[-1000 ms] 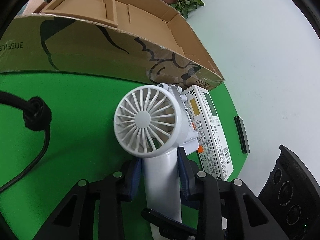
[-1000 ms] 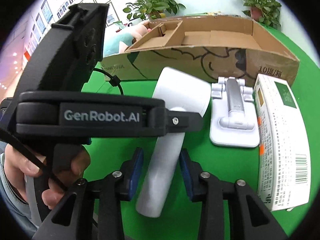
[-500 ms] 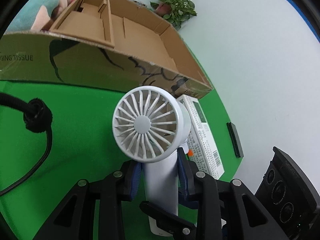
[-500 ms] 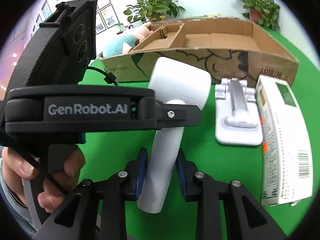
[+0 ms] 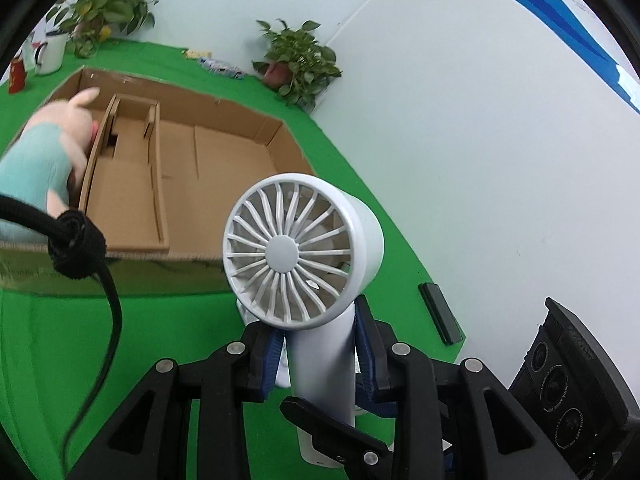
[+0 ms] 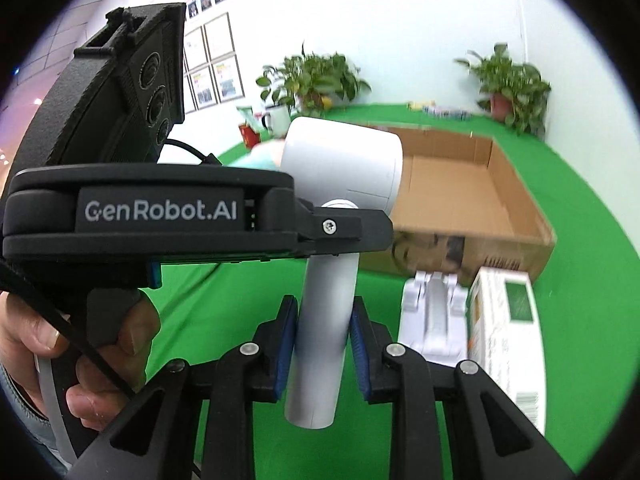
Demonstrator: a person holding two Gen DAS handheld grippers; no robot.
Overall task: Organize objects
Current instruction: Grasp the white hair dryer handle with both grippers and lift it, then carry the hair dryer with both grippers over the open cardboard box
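A white handheld fan is held upright above the green mat, its grille [image 5: 292,252] facing the left wrist camera and its smooth back [image 6: 340,168] facing the right one. My left gripper [image 5: 318,344] is shut on the fan's handle, blue pads pressing both sides. My right gripper [image 6: 324,344] is shut on the same handle lower down. One finger [image 6: 348,228] of the left gripper crosses the handle just under the fan's head. Beyond the fan lies an open cardboard box [image 5: 224,148] with dividers, and a plush toy [image 5: 44,152] rests in its left end.
A white folding stand [image 6: 432,312] and a white printed carton [image 6: 508,328] lie on the mat right of the fan. A flat black device [image 5: 440,314] lies near the mat's right edge. A black cable [image 5: 80,248] hangs at left. Potted plants [image 6: 312,80] line the back wall.
Both grippers rose with the fan, lifting it off the mat. The right gripper's pads closed from a small gap onto the handle. The box's interior has come into view.
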